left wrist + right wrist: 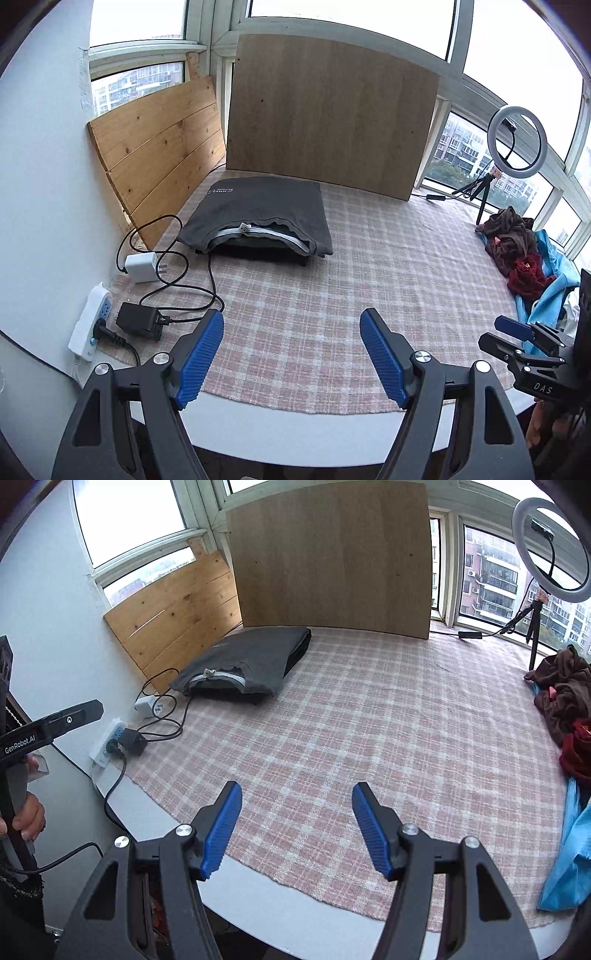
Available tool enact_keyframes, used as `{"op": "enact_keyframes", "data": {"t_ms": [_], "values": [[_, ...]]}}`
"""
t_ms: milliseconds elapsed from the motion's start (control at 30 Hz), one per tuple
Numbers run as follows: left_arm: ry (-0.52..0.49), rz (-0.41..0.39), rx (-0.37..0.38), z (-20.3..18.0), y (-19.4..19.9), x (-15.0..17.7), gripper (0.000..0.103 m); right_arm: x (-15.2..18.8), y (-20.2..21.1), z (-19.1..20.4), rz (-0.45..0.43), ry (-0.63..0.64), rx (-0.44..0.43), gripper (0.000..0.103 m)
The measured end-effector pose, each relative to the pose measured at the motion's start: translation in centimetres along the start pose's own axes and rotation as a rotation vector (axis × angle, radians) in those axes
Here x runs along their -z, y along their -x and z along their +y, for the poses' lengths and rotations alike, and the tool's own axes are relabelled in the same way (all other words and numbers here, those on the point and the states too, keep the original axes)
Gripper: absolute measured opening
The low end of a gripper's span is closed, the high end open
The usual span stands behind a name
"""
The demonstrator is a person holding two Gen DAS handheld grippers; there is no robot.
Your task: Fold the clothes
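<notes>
A folded dark grey garment [258,214] [247,661] lies at the far left of the pink checked cloth [332,277] [369,738], on top of other folded dark clothes. A heap of unfolded clothes [517,251] [565,701], brown, red and blue, sits at the right edge. My left gripper [291,325] is open over the near edge of the cloth, holding nothing. My right gripper [297,797] is open too, also empty, near the front edge. In the left wrist view the right gripper [517,332] shows at the far right.
A white power strip [90,325] [107,746], chargers and black cables [166,258] lie at the left edge. Wooden boards [325,114] [332,557] lean against the windows behind. A ring light on a tripod [513,140] [546,546] stands at the back right. A hand [26,812] holds the left gripper.
</notes>
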State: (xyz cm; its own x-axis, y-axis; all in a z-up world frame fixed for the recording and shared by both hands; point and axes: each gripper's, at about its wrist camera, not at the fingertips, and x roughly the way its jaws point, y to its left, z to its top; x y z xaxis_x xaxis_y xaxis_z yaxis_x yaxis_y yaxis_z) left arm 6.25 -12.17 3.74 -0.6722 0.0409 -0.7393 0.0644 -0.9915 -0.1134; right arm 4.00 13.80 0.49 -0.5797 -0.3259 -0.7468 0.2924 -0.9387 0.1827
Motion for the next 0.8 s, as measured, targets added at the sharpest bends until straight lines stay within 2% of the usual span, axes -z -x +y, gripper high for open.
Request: {"op": "enact_keyframes", "data": {"t_ms": [300,800], "values": [[-0.003,-0.015,-0.022,-2.4,2.3,1.7,0.075,2.2,2.0,-1.8,-0.004,-0.008,-0.026,0.061],[0.020,-0.034,-0.050,-2.4,3.4,2.0,0.077,2.5,2.3,-1.6,-0.006,0.019,-0.047,0.061]]}}
